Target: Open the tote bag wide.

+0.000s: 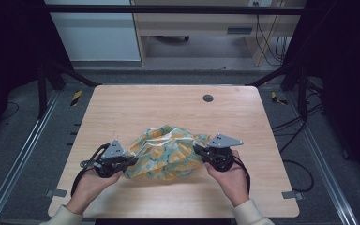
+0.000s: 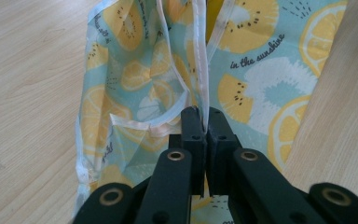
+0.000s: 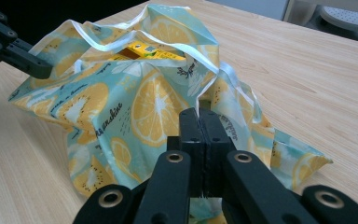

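Wooden table, crumpled lemon-print cloth

bg: light wood table w/ round grommet | grey floor | wooden desk behind | black frame posts

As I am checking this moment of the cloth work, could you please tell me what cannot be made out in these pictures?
- Yellow item inside the fruit-print cloth: the right gripper view shows a sliver through the opening; folds hide the rest.
- How much cloth the left gripper pinches: its shut jaws cover the edge in the left gripper view.
- Likewise for the right gripper.
- Small round thing on the table: too small in the high view.
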